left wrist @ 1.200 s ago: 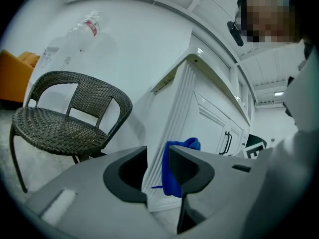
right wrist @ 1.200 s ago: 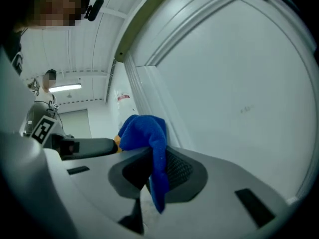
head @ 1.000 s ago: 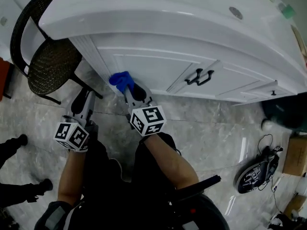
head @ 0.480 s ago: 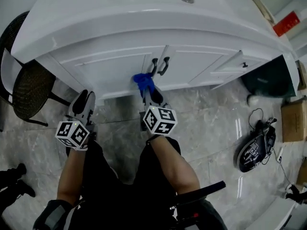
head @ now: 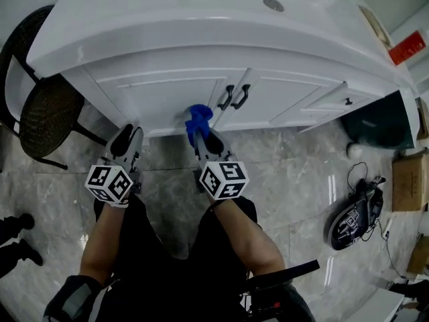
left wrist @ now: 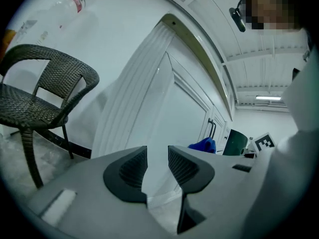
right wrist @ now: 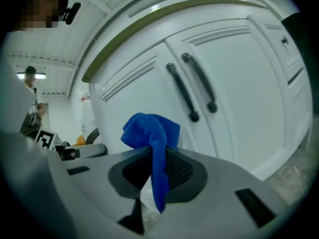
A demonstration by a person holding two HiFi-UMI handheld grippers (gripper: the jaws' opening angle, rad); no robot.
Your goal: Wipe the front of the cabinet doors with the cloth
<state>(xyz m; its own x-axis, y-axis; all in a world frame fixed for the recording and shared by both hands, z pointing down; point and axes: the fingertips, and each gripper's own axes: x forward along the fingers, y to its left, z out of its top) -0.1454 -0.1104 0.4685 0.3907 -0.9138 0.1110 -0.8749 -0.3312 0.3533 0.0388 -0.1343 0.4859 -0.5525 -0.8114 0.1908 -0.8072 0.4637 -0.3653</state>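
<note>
The white cabinet [head: 167, 89] has two doors with a pair of black handles [head: 233, 97] at the centre seam. My right gripper [head: 199, 129] is shut on a blue cloth [head: 197, 118], which bunches out past the jaws. The cloth is against the lower part of the left door, just left of the handles. In the right gripper view the cloth [right wrist: 151, 133] hangs between the pads, below and left of the handles [right wrist: 192, 88]. My left gripper [head: 127, 139] is low, away from the left door, jaws a narrow gap apart and empty [left wrist: 157, 164].
A dark wicker chair [head: 40, 113] stands beside the cabinet's left end. A dark green bin [head: 375, 123] stands at the right end, with a cardboard box [head: 405, 180] and a dark object with cables [head: 352, 221] on the marble floor. Another person's shoes [head: 17, 237] show at the far left.
My right gripper has carried the blue cloth rightward along the cabinet front, from the left door's left edge to just beside the handles. The left gripper has kept its low place.
</note>
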